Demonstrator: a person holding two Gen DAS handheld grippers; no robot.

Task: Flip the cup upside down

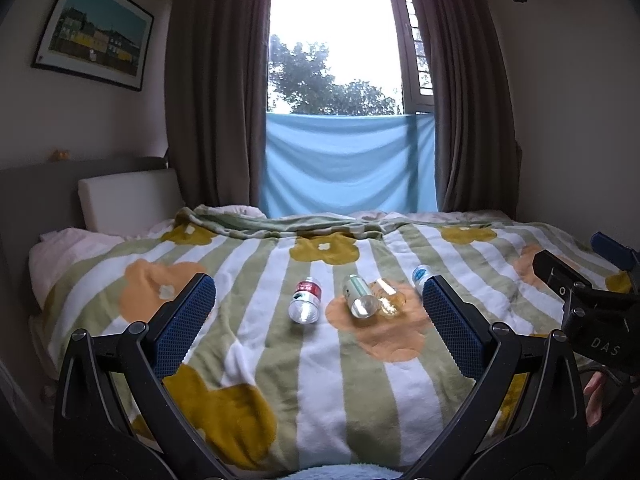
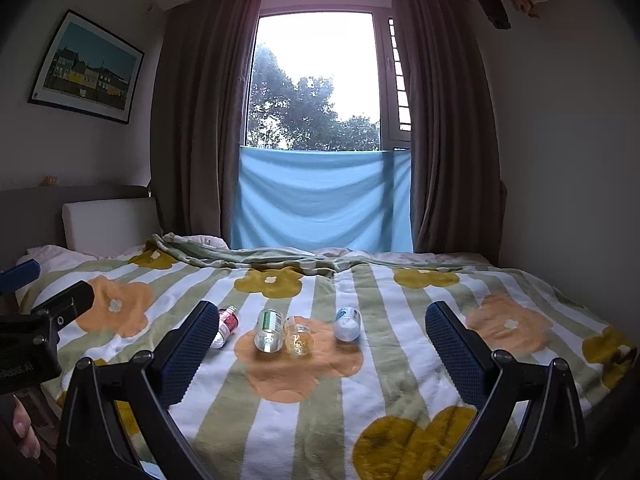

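Note:
A small clear amber cup [image 1: 388, 298] lies on its side on the striped flowered blanket, touching a green-labelled bottle [image 1: 359, 295]; it also shows in the right wrist view [image 2: 297, 336]. My left gripper [image 1: 318, 312] is open and empty, held above the blanket short of the cup. My right gripper [image 2: 320, 340] is open and empty, also short of the cup. The right gripper's body shows at the right edge of the left wrist view [image 1: 592, 312].
Three small bottles lie on the blanket [image 2: 384, 392]: red-labelled [image 2: 226, 326], green-labelled [image 2: 269, 330], blue-labelled [image 2: 347, 322]. A white pillow [image 2: 108, 220] and headboard stand at the left. Curtains and a window with a blue cloth [image 2: 324, 200] are behind the bed.

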